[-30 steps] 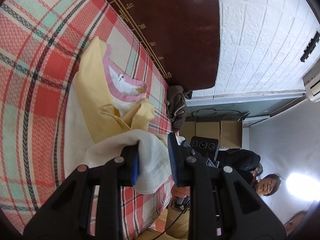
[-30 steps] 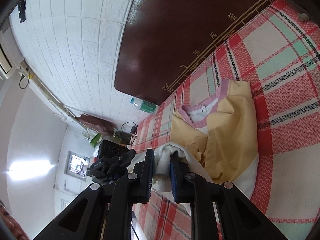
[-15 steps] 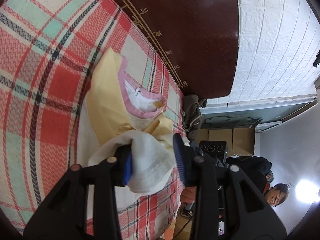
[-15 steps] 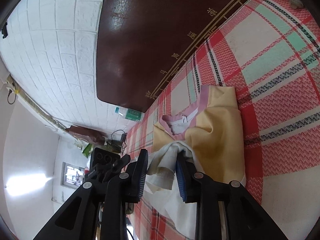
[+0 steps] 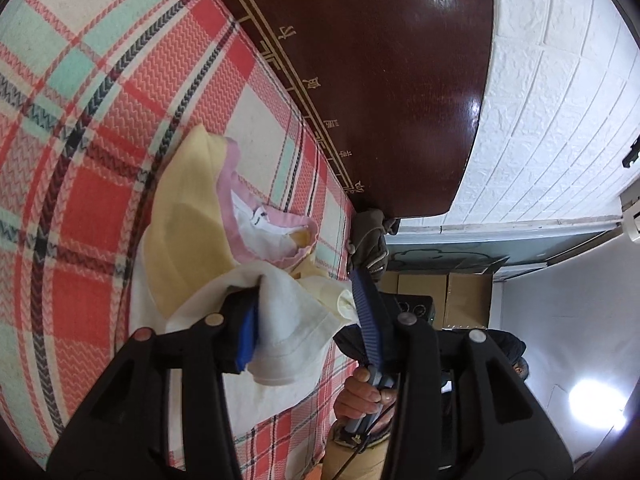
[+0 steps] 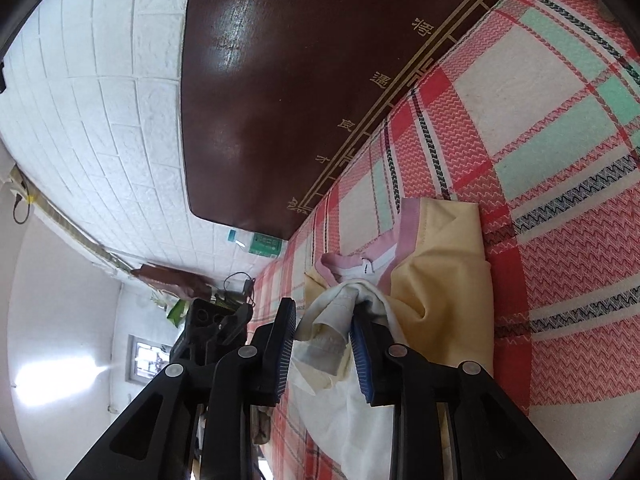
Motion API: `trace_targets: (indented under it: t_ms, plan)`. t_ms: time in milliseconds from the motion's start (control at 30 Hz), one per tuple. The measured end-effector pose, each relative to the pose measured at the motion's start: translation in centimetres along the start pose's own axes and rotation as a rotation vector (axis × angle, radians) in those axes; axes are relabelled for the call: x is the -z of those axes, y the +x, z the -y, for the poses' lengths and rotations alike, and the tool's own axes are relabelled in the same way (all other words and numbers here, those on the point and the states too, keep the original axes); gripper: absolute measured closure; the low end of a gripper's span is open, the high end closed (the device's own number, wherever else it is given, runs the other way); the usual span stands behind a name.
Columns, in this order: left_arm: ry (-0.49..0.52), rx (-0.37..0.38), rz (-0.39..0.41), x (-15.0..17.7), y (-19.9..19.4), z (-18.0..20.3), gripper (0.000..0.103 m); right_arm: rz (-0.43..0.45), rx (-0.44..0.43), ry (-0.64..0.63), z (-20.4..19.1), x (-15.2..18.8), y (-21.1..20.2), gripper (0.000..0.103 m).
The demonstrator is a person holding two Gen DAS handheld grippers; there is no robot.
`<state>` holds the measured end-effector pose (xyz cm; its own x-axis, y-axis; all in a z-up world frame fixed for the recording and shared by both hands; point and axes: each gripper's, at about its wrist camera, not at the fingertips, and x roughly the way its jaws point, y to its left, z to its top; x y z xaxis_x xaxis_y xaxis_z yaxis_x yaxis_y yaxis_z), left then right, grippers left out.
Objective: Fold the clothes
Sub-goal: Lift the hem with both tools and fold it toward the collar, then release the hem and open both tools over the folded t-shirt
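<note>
A yellow and white shirt [image 5: 188, 224] with a pink collar [image 5: 276, 216] lies partly folded on the plaid bed cover [image 5: 80, 128]. Its white hem [image 5: 292, 328] lies loose between the spread jaws of my left gripper [image 5: 308, 320], draped against the left pad. In the right wrist view the same shirt [image 6: 440, 280] lies ahead, and its white hem [image 6: 332, 320] sags between the open jaws of my right gripper [image 6: 324, 344]. The left gripper [image 6: 208, 328] shows there at the left.
A dark brown headboard [image 5: 380, 80] runs along the far edge of the bed, with a white brick wall [image 5: 560, 100] behind. A dark garment [image 5: 370, 240] hangs at the bed corner. Cardboard boxes [image 5: 440, 292] stand beyond. A person's hand [image 5: 364, 396] holds the other gripper.
Both grippers have opened wider and let go of the white hem, which now lies loose between the jaws. Both have moved toward the collar end of the shirt.
</note>
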<state>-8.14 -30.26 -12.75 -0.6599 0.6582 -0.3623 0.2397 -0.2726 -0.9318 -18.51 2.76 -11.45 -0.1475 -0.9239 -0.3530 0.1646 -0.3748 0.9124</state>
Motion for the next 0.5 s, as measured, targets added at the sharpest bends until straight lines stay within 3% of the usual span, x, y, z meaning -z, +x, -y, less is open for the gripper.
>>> trace_targets:
  t_ms: [100, 233, 367, 467, 500]
  plan:
    - [-0.010, 0.017, 0.011, -0.3, -0.1, -0.2, 0.044, 0.021, 0.002, 0.009, 0.4, -0.5, -0.2, 0.067]
    - [-0.007, 0.029, 0.020, -0.5, -0.3, -0.2, 0.043, 0.042, -0.017, 0.015, 0.5, -1.1, -0.4, 0.066]
    - [-0.011, 0.061, 0.038, -0.8, -0.6, -0.1, 0.030, 0.058, 0.040, -0.061, -0.5, -1.1, -0.8, 0.060]
    - [0.016, 0.075, 0.055, -0.9, -0.8, 0.4, 0.025, 0.074, 0.077, -0.178, -2.5, -0.3, -1.5, 0.046]
    - [0.022, 0.073, 0.056, -0.9, -0.8, 0.6, 0.023, 0.086, 0.103, -0.259, -3.7, 0.5, -1.7, 0.036]
